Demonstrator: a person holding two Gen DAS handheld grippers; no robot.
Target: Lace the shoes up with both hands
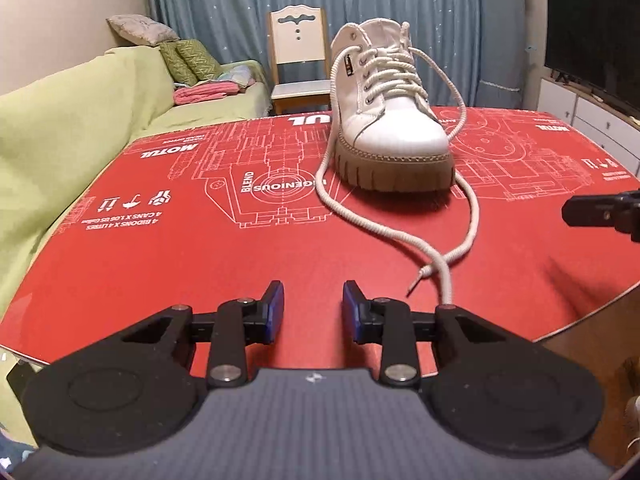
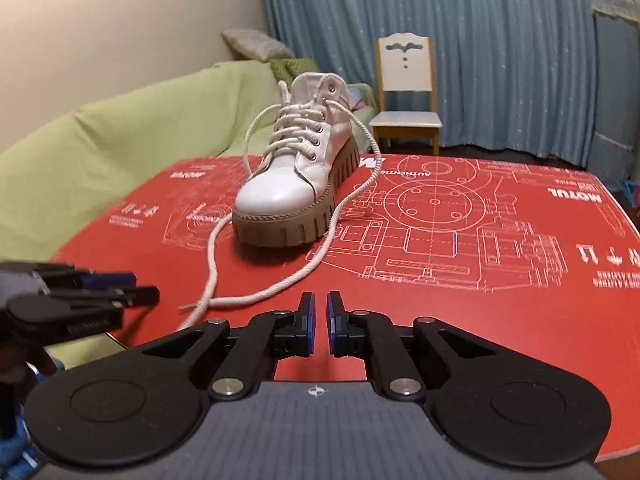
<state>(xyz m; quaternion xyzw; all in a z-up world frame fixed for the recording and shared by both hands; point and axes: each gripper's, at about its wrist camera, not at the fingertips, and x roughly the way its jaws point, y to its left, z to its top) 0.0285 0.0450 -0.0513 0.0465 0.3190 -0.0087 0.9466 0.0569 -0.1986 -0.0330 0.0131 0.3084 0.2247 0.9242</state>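
Our left claw (image 1: 313, 307) sits low over the near edge of the red tabletop (image 1: 160, 264), level and pointing straight ahead, its blue pads (image 1: 275, 305) spread well apart with nothing between them. Seen from our right wrist, the same left claw (image 2: 132, 290) comes in at about 9 o'clock, lying nearly flat just above the tabletop edge and somewhat blurred. Our right claw (image 2: 320, 322) is also held level and low over the near edge of the tabletop (image 2: 500, 340), and its blue pads (image 2: 307, 320) stand nearly together with only a narrow slit between them, pinching nothing. In our left wrist view only a dark tip of the right claw (image 1: 592, 210) shows at 3 o'clock, too little to judge its jaws. We see the white boot (image 1: 390, 108) with a tan lugged sole standing upright toward the far side of the tabletop, at 12 o'clock from our left claw and toe toward us. From our right wrist the white boot (image 2: 296, 172) lies at roughly 11 o'clock. Its laces (image 1: 466, 236) are threaded through the eyelets, and the two loose ends trail forward off the toe across the tabletop, crossing one another near our left claw, just to the right of its right finger. Neither claw touches the laces (image 2: 256, 294).
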